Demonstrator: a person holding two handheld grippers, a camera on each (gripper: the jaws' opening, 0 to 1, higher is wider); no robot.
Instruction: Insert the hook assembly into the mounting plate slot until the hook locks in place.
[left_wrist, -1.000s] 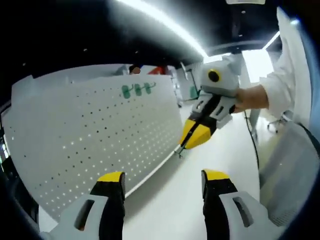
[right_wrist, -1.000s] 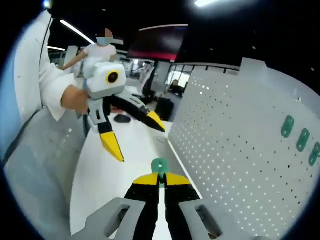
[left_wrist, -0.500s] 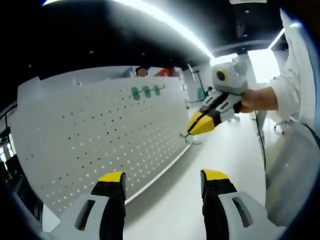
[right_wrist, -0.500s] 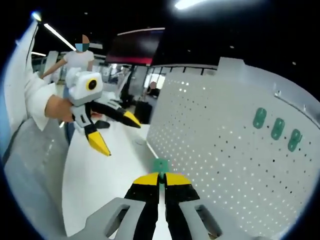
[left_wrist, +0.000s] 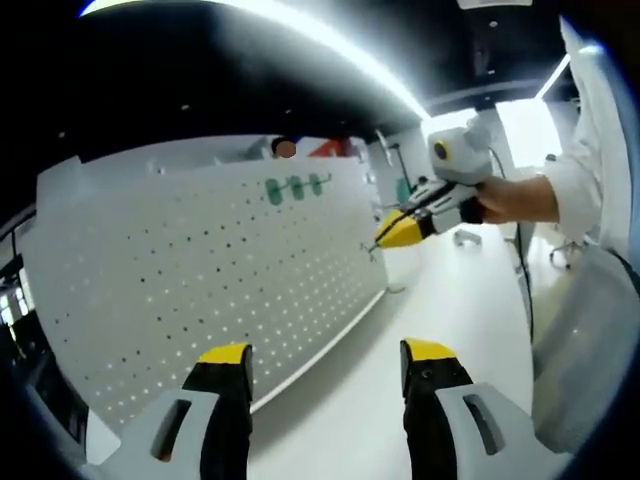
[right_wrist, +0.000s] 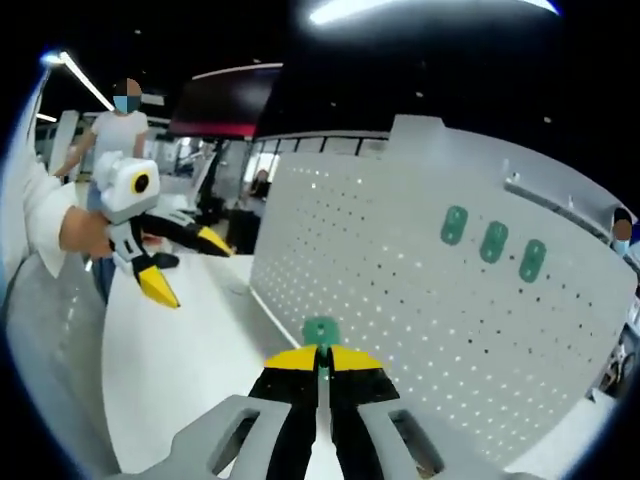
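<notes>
The white pegboard mounting plate (left_wrist: 190, 270) (right_wrist: 400, 280) stands upright on the table. Three green hooks (left_wrist: 295, 187) (right_wrist: 492, 241) hang in a row near its top edge. My right gripper (right_wrist: 320, 354) is shut on a green-headed hook assembly (right_wrist: 320, 329), held in front of the plate's lower part. In the left gripper view, the right gripper (left_wrist: 392, 236) is close to the plate's far edge, with the hook's thin wire at its tip. My left gripper (left_wrist: 327, 352) (right_wrist: 188, 266) is open, holds nothing, and hangs back from the plate.
A white table (left_wrist: 440, 300) (right_wrist: 170, 360) runs along the foot of the plate. The person's hand and white sleeve (left_wrist: 560, 190) come in from the right. Another person (right_wrist: 118, 125) stands far behind, among office furniture.
My right gripper with the hook has risen and drawn away from the left gripper, nearer the plate's face. The right gripper view has swung to face more of the plate. The left gripper stays open.
</notes>
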